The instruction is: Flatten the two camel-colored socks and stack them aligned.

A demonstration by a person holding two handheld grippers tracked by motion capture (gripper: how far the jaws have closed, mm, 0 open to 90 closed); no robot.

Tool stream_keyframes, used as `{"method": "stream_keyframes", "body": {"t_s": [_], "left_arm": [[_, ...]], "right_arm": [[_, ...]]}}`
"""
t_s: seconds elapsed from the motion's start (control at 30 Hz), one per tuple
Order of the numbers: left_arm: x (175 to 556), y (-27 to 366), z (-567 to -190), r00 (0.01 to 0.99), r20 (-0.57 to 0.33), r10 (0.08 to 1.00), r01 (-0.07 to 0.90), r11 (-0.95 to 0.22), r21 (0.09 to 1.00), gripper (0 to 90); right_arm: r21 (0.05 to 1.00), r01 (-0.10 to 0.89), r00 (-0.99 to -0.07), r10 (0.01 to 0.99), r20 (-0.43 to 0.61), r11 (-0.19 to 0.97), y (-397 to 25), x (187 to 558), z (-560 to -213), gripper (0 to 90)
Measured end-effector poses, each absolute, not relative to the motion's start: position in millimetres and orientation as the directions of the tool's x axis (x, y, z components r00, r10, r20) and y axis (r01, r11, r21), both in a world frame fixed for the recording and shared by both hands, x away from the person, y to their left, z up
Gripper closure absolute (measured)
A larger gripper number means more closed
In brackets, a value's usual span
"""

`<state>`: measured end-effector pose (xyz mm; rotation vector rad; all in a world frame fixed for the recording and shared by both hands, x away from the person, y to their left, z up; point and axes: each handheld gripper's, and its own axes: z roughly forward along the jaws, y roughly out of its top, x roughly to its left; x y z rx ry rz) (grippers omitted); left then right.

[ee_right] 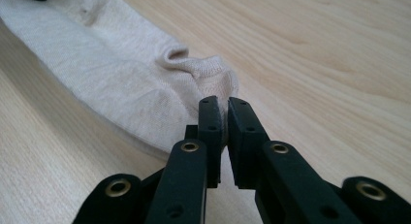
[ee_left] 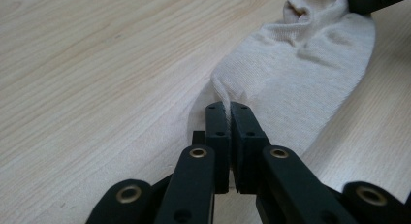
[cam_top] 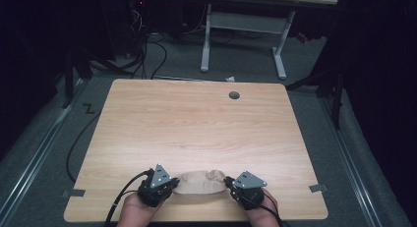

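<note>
A beige sock (cam_top: pixel 200 182) lies flat near the front edge of the wooden table (cam_top: pixel 196 124), stretched between my two grippers. My left gripper (cam_top: pixel 170 184) is shut on the sock's left end; in the left gripper view the jaws pinch a fold of the sock (ee_left: pixel 295 64) at the left gripper (ee_left: pixel 229 106). My right gripper (cam_top: pixel 228 183) is shut on the right end; in the right gripper view the jaws clamp the edge of the sock (ee_right: pixel 116 73) at the right gripper (ee_right: pixel 222 102). The other gripper shows at the far end of the sock in each gripper view.
A round cable hole (cam_top: pixel 234 95) sits near the table's far edge. Beyond the table stands a white desk frame (cam_top: pixel 246 35) with cables (cam_top: pixel 147 55) on the grey floor. Tape marks (cam_top: pixel 73 193) lie on the floor at both front corners.
</note>
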<state>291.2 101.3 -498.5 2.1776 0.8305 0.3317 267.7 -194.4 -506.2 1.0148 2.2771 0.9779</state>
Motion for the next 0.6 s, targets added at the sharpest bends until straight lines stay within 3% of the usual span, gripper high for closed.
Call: {"method": "stream_keyframes", "body": {"t_s": [0.4, 0.6], "left_arm": [[294, 97, -510, 0.761, -0.009, 0.649, 0.475, -0.548, 0.688, 82.4], [296, 100, -507, 0.747, -0.019, 0.665, 0.477, -0.516, 0.711, 62.5]], "right_arm": [[0.72, 0.49, -0.622, 0.776, -0.108, 0.492, -192, 274, -517, 82.1], [0.74, 0.488, -0.604, 0.791, -0.096, 0.463, -197, 274, -515, 75.9]]}}
